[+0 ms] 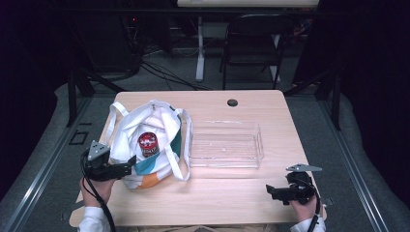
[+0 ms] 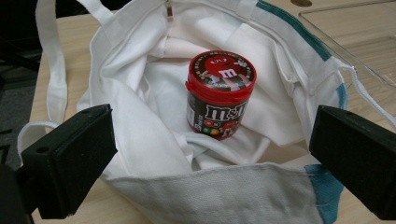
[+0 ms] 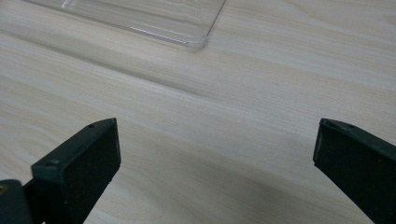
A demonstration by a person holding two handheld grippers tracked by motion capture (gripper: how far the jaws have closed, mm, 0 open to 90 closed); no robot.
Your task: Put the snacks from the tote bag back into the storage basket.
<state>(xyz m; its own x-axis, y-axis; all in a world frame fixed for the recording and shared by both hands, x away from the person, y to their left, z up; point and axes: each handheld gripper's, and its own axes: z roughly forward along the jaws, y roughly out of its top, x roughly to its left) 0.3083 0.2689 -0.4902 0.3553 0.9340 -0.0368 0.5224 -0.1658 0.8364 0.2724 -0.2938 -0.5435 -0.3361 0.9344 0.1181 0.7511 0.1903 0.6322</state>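
Nearest, the right gripper [image 1: 274, 192] is being held low over the bare desk [image 1: 227, 193] at its near right corner, its jaws spread wide with nothing between them. Further left, the left gripper [image 1: 126, 169] is being held at the near rim of the bag [image 1: 159, 121], its jaws also spread and empty, the rim lying between them. Inside the bag, a red-lidded jar [image 2: 220, 93] is being cradled upright in the white folds. Just beyond the bag's right side, a clear tray [image 1: 227, 145] is being kept on the desk.
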